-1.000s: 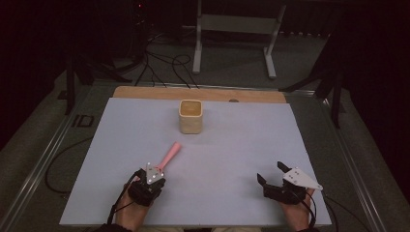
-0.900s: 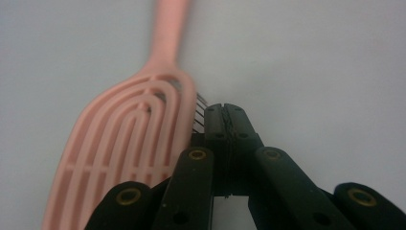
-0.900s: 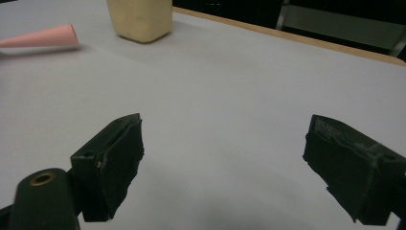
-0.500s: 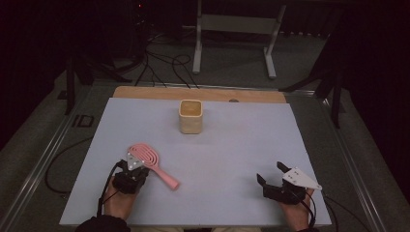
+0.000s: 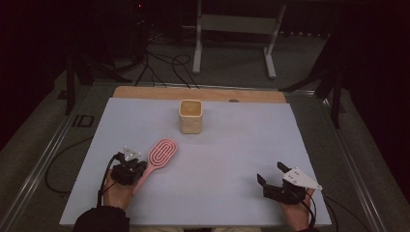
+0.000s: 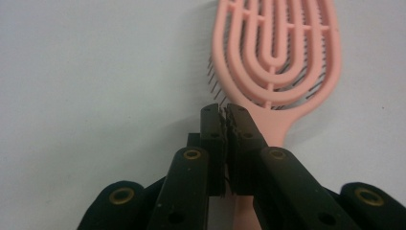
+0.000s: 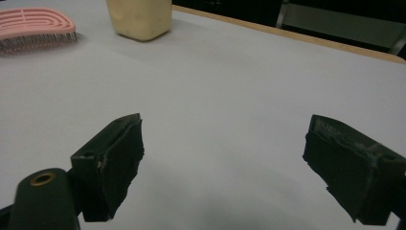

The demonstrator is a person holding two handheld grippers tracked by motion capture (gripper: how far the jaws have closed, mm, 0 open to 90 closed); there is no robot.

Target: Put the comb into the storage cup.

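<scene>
A pink vented hairbrush (image 5: 162,151) lies flat on the pale mat, bristles down, with its head toward the cup. Its handle runs back under my left gripper (image 5: 139,167). In the left gripper view the brush (image 6: 277,52) fills the top right. The left gripper (image 6: 226,112) has its jaws together above the handle. They have just eased apart to a thin slit, and I see nothing between the pads. My right gripper (image 5: 270,173) rests at the near right, wide open and empty (image 7: 225,127). A cream square cup (image 5: 191,117) stands upright at the back middle.
The mat (image 5: 251,140) covers the table, with a wooden strip (image 5: 145,92) along its far edge. The right gripper view has the cup (image 7: 139,17) and the brush (image 7: 33,26) far off. A metal stand (image 5: 232,24) and cables lie on the floor beyond.
The left hand drew back to the left. The brush, held up edge-on a second ago, now lies flat with its head swung toward the cup. The right gripper stayed still.
</scene>
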